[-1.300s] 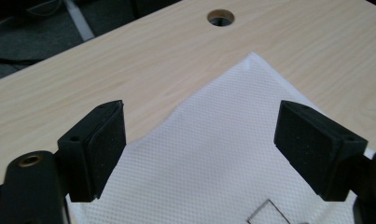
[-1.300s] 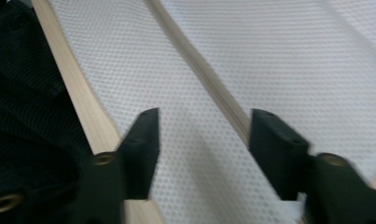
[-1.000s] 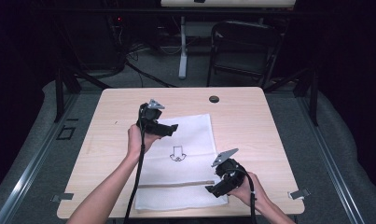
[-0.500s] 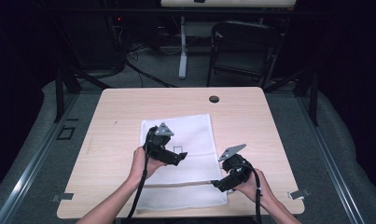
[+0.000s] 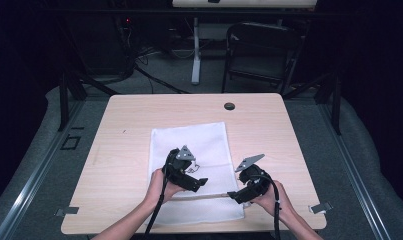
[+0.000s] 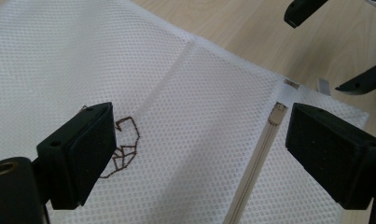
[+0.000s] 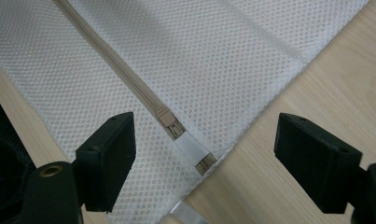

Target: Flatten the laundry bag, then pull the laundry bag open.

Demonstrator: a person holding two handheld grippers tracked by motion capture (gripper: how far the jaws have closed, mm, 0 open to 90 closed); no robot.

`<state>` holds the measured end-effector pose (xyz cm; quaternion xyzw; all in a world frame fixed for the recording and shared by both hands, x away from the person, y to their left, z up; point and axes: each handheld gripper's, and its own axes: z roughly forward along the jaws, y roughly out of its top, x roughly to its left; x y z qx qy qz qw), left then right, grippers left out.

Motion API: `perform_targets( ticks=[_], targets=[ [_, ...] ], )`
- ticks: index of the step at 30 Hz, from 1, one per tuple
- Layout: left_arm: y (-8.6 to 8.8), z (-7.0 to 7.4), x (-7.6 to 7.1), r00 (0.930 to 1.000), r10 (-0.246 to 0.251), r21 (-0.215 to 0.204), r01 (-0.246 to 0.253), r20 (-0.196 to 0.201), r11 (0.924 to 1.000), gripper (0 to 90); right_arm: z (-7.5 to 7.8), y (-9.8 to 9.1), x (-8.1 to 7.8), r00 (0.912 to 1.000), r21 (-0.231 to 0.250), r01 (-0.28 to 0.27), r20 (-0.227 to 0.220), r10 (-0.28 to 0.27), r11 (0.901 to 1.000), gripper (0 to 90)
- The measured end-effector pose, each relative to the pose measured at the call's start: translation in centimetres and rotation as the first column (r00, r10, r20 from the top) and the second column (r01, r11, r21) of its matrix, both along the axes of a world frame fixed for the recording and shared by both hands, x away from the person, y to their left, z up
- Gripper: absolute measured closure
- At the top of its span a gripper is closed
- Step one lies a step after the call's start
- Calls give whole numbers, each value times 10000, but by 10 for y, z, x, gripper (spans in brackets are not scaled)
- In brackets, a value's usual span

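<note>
Both grippers' fingers (image 7: 106, 158) stand wide and empty, the right gripper's (image 5: 237, 195) just narrowing above the zipper pull (image 7: 169, 122), so the mesh bag (image 5: 189, 145) remains zipped, with the left gripper (image 5: 201, 182) poised near the zipper (image 6: 255, 163).

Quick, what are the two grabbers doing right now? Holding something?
Left hand-held gripper: open, holding nothing, over the mesh laundry bag.
Right hand-held gripper: open, jaws just closing a little around the zipper pull, not gripping.

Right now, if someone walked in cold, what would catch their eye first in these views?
The white mesh laundry bag lying flat in the middle of the light wooden table, with a small brown stitched emblem on it. Next, its beige zipper near the bag's front edge, the slider sitting between the open right tongs. The left tongs hover open over the mesh.
</note>
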<state>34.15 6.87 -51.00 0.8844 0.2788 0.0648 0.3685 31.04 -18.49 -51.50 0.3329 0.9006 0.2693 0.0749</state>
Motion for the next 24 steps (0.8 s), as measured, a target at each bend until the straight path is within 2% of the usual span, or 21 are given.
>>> perform_targets(
  ticks=[7, 10, 11, 15, 16, 18, 19, 21, 23, 24],
  targets=[
    [-15, -10, -5, 9989, -458, 182, 460, -141, 9988, 113, -4, 0, 2, 9999, -131, 28, -140, -30, 9999, 274],
    [-21, -14, -8, 9976, -673, 62, 674, -151, 9977, 145, -4, -2, 4, 9998, -47, 90, -149, -91, 9999, 385],
    [-24, -15, -9, 9970, -771, 106, 772, -106, 9970, 149, -6, -2, 5, 9998, 123, 92, -201, -89, 9999, 451],
    [-34, -20, -12, 9917, -1276, 30, 1277, -172, 9918, 189, -9, -3, 6, 9994, 7, 35, -355, -35, 10000, 653],
    [-37, -21, -13, 9917, -1272, 109, 1274, -168, 9918, 217, -10, -3, 6, 9994, -51, 40, -337, -42, 10000, 697],
    [-42, -26, -13, 9870, -1553, 17, 1555, -408, 9878, 248, -14, -3, 6, 9991, 89, 61, -417, -58, 9999, 771],
    [-44, -28, -13, 9864, -1600, 188, 1608, -379, 9868, 280, -14, -3, 6, 9989, -146, -81, -455, 74, 9999, 798],
    [-48, -33, -14, 9791, -1944, 115, 1954, -602, 9807, 335, -18, -2, 6, 9983, -205, -209, -555, 197, 9996, 844],
    [-52, -37, -16, 9759, -2101, 294, 2121, -580, 9768, 401, -21, 0, 6, 9978, -367, -240, -624, 217, 9990, 872],
    [-54, -39, -17, 9723, -2241, 189, 2258, -671, 9740, 427, -22, 1, 5, 9982, -263, -142, -594, 126, 9996, 887]
  ],
)
